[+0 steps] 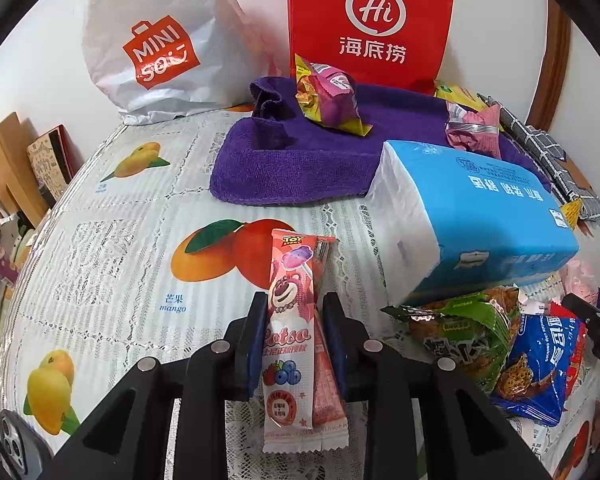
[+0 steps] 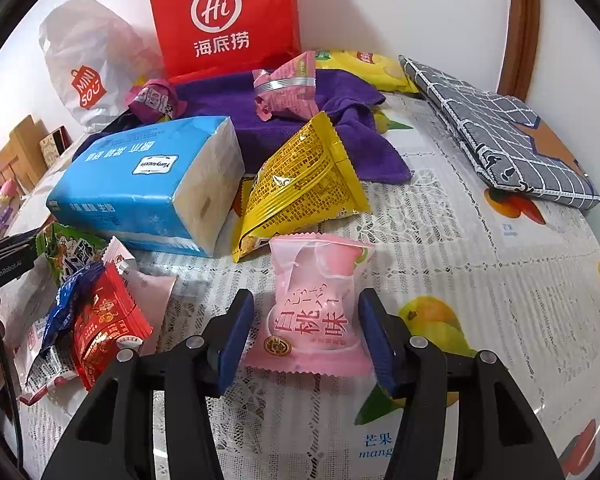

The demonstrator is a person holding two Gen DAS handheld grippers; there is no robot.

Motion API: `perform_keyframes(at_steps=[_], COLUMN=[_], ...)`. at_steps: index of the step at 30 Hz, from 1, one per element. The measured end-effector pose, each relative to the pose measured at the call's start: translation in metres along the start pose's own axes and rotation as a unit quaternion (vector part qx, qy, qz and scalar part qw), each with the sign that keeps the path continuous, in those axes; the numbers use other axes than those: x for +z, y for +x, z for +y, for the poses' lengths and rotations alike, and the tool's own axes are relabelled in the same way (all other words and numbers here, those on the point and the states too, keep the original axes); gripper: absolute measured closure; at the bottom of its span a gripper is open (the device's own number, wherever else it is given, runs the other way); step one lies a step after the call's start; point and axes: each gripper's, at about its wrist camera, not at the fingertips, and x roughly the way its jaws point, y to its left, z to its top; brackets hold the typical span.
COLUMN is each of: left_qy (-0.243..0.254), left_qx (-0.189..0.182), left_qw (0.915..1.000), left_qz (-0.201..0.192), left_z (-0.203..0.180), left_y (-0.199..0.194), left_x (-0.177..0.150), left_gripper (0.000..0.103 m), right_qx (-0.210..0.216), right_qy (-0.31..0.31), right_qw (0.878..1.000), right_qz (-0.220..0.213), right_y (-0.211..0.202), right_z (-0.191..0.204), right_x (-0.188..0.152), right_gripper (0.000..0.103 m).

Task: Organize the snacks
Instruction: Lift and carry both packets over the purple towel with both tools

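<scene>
Snacks lie scattered over a round table (image 1: 100, 240) covered in a white lace-patterned plastic cloth printed with mangoes and oranges.

Only the left wrist view shows the left gripper (image 1: 296, 340) pinching 2 long pink Lotso candy sachets (image 1: 288, 336) at lower centre, their ends sticking out past the blue pads. At its lower right sit a green crinkled snack packet (image 1: 464, 328) and a blue cookie packet (image 1: 540, 364), with the other gripper's black tip at the right edge.

Only the right wrist view shows the right gripper (image 2: 306, 336) at lower centre, its jaws spread on either side of a pale pink peach-flavour pouch (image 2: 316, 312) lying flat on the cloth, pads not pressing it. Above that lies a yellow triangular foil packet (image 2: 300, 180); a red foil packet (image 2: 104, 328) sits at lower left.

Both views share a blue and white tissue pack (image 1: 480, 216), a crumpled purple towel (image 1: 284, 160) carrying 2 small pink-wrapped snacks, a red paper bag with white "Hi" logo (image 1: 368, 20), a white Miniso plastic bag (image 1: 160, 40) and a folded grey checked cloth (image 2: 500, 128). Behind stands a white wall, with wooden furniture at the left edge.
</scene>
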Motion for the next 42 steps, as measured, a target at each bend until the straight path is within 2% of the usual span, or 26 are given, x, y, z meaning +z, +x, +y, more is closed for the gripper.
perform_keyframes(at_steps=[1, 6, 10, 14, 19, 26, 34, 42], left_qy=[0.000, 0.013, 0.016, 0.018, 0.012, 0.011, 0.015, 0.001], left_qx=[0.000, -0.005, -0.016, -0.026, -0.050, -0.056, -0.084, -0.110], left_qw=[1.0000, 0.9999, 0.9997, 0.9995, 0.9987, 0.9981, 0.9952, 0.9905], left_qz=[0.000, 0.002, 0.008, -0.004, -0.007, -0.025, -0.047, -0.083], left_z=[0.000, 0.000, 0.002, 0.003, 0.001, -0.003, -0.016, -0.031], left_y=[0.000, -0.002, -0.012, -0.034, -0.056, -0.084, -0.113, -0.120], left_x=[0.000, 0.001, 0.001, 0.001, 0.004, 0.010, 0.036, 0.096], left_gripper=[0.077, 0.080, 0.081, 0.081, 0.081, 0.081, 0.081, 0.081], right_qx=[-0.005, -0.011, -0.016, 0.002, 0.004, 0.012, 0.037, 0.075], right_qy=[0.002, 0.007, -0.004, 0.013, 0.012, -0.006, -0.013, -0.016], right_qw=[1.000, 1.000, 1.000, 1.000, 0.999, 0.997, 0.995, 0.992], right_qz=[-0.001, -0.003, -0.004, -0.011, -0.037, -0.071, -0.090, -0.104], right_y=[0.000, -0.002, -0.009, -0.022, -0.049, -0.082, -0.100, -0.096], right_z=[0.000, -0.002, 0.001, -0.001, 0.002, 0.016, 0.030, 0.043], right_x=[0.000, 0.000, -0.006, -0.008, -0.001, 0.015, 0.054, 0.112], right_gripper=[0.055, 0.061, 0.062, 0.062, 0.062, 0.062, 0.062, 0.062])
